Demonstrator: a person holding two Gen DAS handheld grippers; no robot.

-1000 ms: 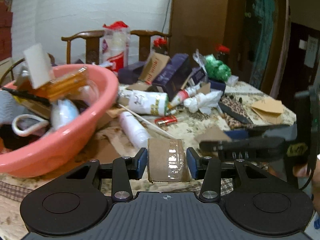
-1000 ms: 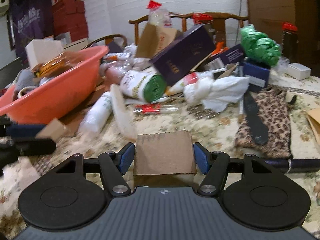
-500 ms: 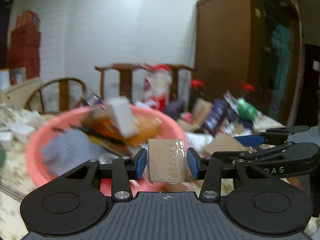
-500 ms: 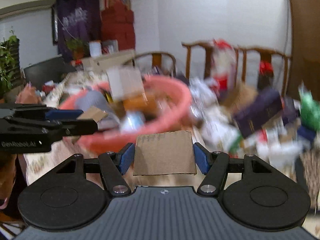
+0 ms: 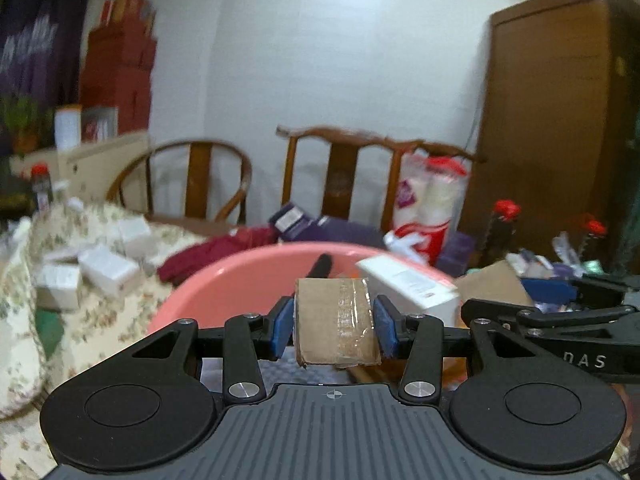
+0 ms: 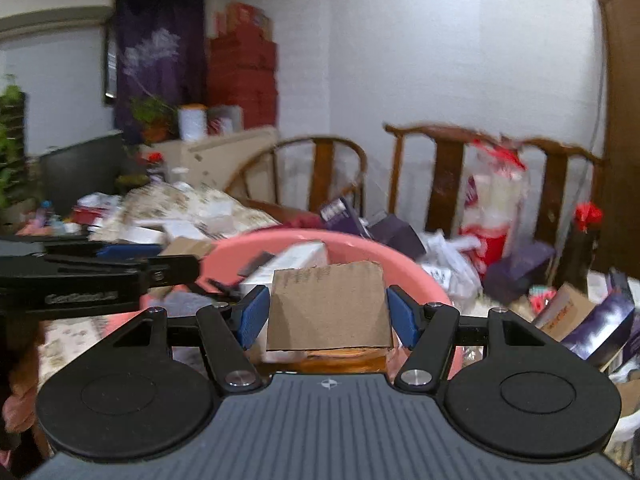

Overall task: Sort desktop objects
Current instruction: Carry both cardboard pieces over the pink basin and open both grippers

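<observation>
Directly ahead of and below both grippers sits the pink basin [image 5: 224, 292], rim just past the fingertips in each wrist view. Left gripper [image 5: 334, 330] holds a taped cardboard piece [image 5: 334, 320] between its blue pads [image 5: 282, 328], jaws roughly half open; the card stands upright across the gap, tape strip running top to bottom. Right gripper [image 6: 329, 316] is clamped on a wider plain cardboard piece [image 6: 329, 304], jaws a bit past half, card's long axis spanning pad to pad.

Key relation: both cards hang over the near part of the basin, with the white box [image 5: 408, 286] and other clutter already inside it. Left view shows the right gripper just to its right, side by side; neither looks clearly nearer to the basin centre.

Judgement: drop-off step, both cards look ready to release. Left card is narrow and should fall clean; the wide one may catch on the white box. Frames are motion-blurred, so exact overlap with the rim is uncertain.
</observation>
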